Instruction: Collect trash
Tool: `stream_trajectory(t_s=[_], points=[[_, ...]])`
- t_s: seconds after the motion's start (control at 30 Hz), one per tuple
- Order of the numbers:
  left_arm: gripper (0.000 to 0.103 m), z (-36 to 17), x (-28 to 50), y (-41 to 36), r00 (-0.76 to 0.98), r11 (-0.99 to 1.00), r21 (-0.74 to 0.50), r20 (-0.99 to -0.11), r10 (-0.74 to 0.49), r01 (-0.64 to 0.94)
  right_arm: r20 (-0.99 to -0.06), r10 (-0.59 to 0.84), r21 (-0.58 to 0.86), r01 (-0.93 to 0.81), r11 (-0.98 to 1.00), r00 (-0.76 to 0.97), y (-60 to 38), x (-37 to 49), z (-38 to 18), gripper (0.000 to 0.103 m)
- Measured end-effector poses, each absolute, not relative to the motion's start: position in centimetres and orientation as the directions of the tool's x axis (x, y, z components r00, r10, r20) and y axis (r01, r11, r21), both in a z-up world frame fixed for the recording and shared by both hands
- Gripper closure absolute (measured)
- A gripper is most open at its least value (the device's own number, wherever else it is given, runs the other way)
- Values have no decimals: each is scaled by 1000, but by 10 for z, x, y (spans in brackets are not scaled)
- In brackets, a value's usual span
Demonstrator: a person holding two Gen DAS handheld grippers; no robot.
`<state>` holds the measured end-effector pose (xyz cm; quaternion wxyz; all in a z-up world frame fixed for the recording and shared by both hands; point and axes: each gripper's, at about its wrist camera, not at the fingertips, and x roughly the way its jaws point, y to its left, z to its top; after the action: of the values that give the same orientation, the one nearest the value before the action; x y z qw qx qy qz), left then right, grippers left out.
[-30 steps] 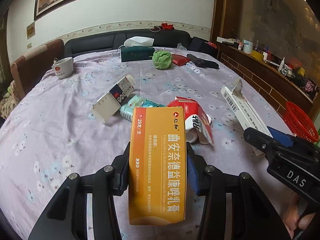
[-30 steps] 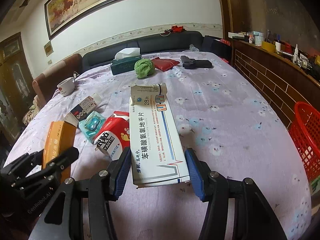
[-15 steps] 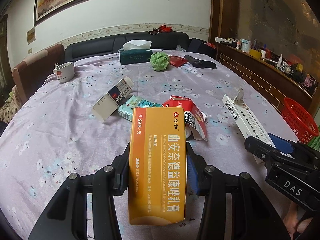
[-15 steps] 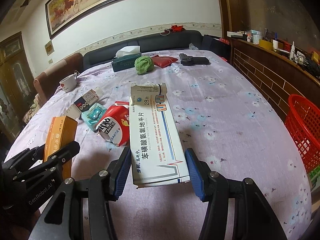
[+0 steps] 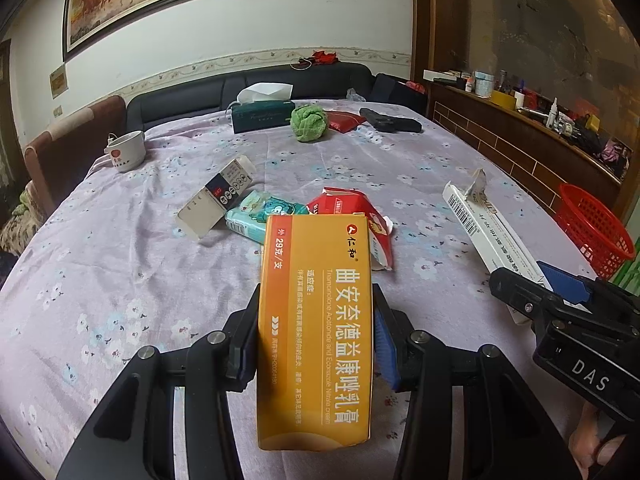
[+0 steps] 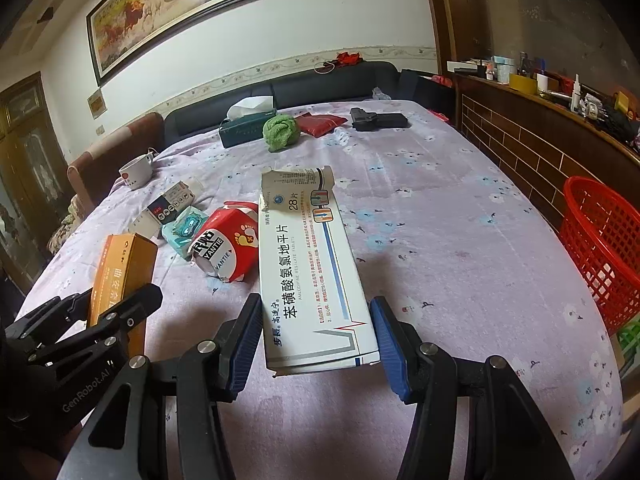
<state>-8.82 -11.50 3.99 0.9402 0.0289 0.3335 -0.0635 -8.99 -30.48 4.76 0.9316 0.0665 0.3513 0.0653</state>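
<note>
Left fingers [image 5: 382, 332] squeezed orange box [image 5: 316, 328] | right fingers [image 6: 382, 334] squeezed white box [image 6: 308, 264] | red basket [image 6: 600, 248] right of white box

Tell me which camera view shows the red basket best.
The right wrist view. There the red basket shows its open top, rim and mesh wall beside the table's right edge, cut only by the frame edge. In the left wrist view the red basket is smaller, near the frame edge, its lower part behind the table edge.

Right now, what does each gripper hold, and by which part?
The left gripper clamps the orange box across its long sides, about mid-length. The right gripper holds the white box by its long sides near the near end.
</note>
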Motion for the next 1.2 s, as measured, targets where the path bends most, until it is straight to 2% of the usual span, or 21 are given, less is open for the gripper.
stream_trajectory(t_s=[1.2], points=[[57,49,-99,-139,774,984,37,-623,-111,172,-611,168,214,-43,976,773,-331,-114,61,44]])
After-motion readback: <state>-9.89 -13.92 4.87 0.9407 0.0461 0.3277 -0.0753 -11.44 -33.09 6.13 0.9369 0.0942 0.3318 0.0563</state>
